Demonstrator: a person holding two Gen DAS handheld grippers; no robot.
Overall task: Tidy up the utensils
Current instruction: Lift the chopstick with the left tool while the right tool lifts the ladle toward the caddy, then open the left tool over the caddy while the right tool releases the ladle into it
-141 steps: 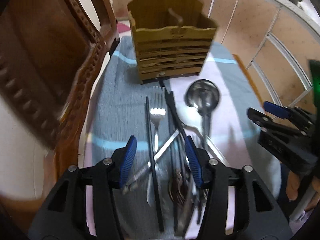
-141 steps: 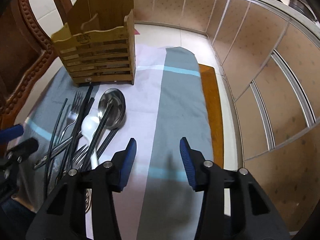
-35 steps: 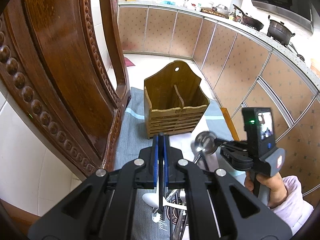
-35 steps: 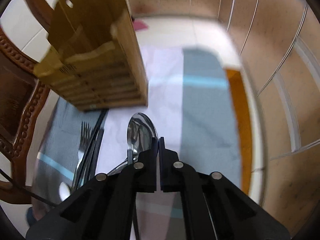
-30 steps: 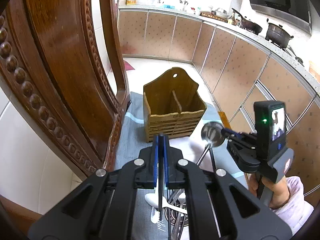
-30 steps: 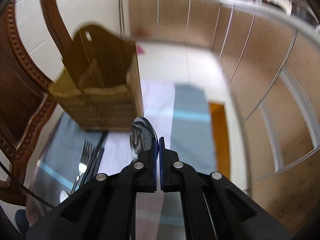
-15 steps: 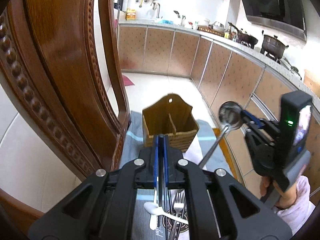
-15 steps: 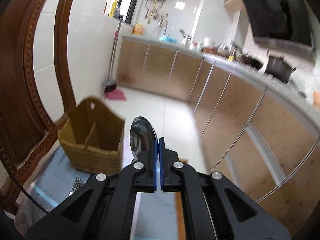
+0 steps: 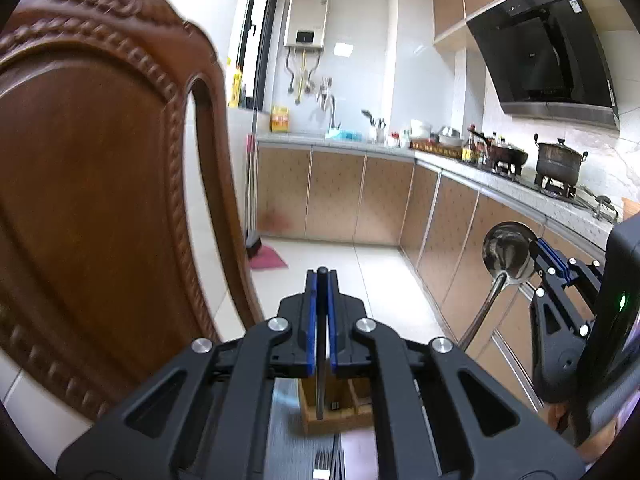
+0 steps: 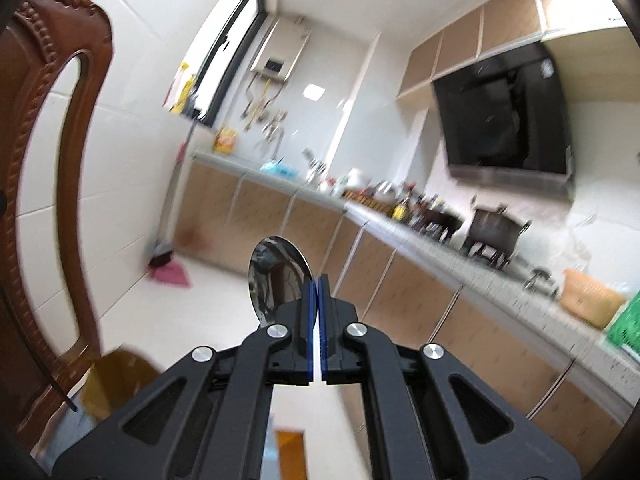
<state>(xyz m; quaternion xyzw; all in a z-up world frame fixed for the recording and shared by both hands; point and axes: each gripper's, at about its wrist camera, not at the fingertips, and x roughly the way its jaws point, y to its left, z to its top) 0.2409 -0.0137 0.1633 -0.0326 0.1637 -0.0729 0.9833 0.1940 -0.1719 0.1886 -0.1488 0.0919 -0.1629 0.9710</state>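
Pinching black chopstick [image 9: 320, 360], left gripper [image 9: 321, 280] fingers narrow; wooden holder [image 9: 340, 412] directly below fingers. Right gripper [image 10: 319, 284] fingers clamped on ladle [image 10: 276, 276], bowl just left of tips. Advice: keep chopstick vertical, lower straight into compartment; tip ladle handle-down afterwards. Left view alone shows holder's divider, ladle's handle, fork [image 9: 322, 460] on worktop; right view shows holder blurred.

Your left gripper [image 9: 321, 292]: black frame, blue pads, clamping a thin black chopstick [image 9: 320, 364]. Your right gripper [image 10: 319, 304]: same black w/ blue pads, on a shiny silver steel ladle [image 10: 276, 276]. Near-left: carved red-brown wooden chair [image 9: 100, 200]. Far: tan speckled cabinet doors [image 9: 336, 196], white wall tiles, black range hood [image 9: 540, 44].
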